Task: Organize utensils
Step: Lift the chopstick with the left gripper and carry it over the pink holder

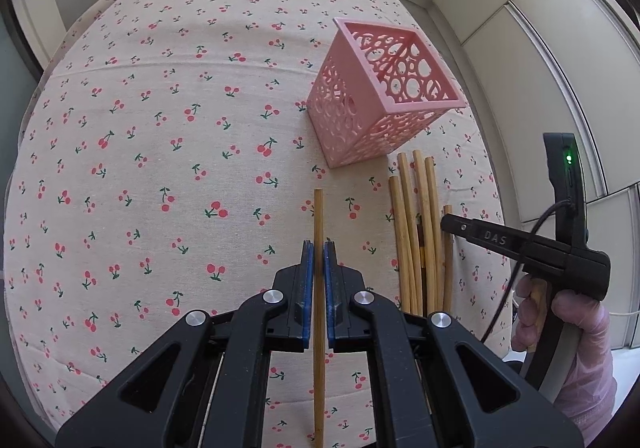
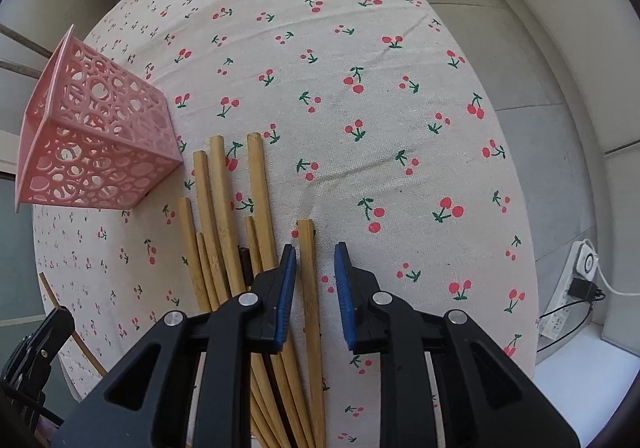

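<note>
My left gripper (image 1: 319, 254) clamps one chopstick (image 1: 319, 215); my right gripper (image 2: 315, 260) gapes around another stick (image 2: 307, 248), untouched

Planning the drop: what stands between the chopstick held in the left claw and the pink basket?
Nothing visible. The left claw grips one chopstick, and only bare tablecloth lies between it and the pink basket.

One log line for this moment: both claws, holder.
left claw: shut on chopstick | right claw: open, straddling loose chopstick | pink holder: upright, empty
</note>
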A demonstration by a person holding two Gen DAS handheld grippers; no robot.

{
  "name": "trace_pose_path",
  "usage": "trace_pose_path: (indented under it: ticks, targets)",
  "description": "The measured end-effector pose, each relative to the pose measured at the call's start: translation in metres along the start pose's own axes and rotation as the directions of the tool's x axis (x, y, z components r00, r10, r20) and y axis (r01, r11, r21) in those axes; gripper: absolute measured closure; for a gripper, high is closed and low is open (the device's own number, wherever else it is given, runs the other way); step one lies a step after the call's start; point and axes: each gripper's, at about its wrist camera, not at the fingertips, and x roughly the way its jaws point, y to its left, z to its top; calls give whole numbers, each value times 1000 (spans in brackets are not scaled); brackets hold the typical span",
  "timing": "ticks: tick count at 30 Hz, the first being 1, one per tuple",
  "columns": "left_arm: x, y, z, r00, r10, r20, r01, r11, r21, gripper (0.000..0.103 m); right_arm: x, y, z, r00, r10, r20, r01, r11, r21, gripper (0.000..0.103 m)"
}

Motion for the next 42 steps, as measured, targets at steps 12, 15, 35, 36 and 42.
trace_pose_path:
  ticks: [12,15,35,36,42]
  targets:
    - [-44,-23,-14,988,-86,132,72,992,106,99,-83,-46,-58,958,125,258,-150,986,78,95]
    - [-73,-38,-26,975,-108,194,74,982,175,99,-122,-60,-82,928,166,335,-193,980,49,95]
    - [-218,-93,33,799,-115,591,29,988,153,99,-315,-65,-51,690,316,651,-379,924,-46,95]
    - [-221,-93,39,793,-110,600,28,989,145,99,-319,-63,-46,683,319,657,-381,923,-52,95]
    - [-209,-87,73,782,-41,622,-14,996,84,99,-323,-37,-10,683,316,658,-355,932,-79,95]
